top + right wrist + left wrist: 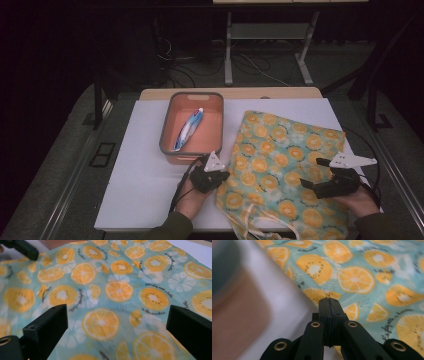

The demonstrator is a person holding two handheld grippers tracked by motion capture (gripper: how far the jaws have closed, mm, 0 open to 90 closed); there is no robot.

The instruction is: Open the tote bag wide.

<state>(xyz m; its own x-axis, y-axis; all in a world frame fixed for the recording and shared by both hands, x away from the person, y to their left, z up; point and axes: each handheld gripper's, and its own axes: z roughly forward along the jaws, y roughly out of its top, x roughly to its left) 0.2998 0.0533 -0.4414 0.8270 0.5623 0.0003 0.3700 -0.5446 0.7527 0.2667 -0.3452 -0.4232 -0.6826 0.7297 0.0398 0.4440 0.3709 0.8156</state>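
A teal cloth bag [285,160] printed with orange slices lies flat on the right half of the white board, its cream handles [260,225] at the near edge. My left gripper [220,176] is shut, its tips at the bag's left edge. In the left gripper view the gripper [329,301] has its jaws pressed together over the edge of the bag [362,277]; I cannot tell whether cloth is pinched. My right gripper [312,172] hovers open over the bag's right part. In the right gripper view the gripper [117,308] is spread wide above the bag [112,290].
An orange bin with a grey rim [167,125] stands left of the bag and holds a blue and white tube [189,129]. The bin [232,302] looms blurred beside the left gripper. The white board [140,175] covers the table; dark floor and cables lie beyond.
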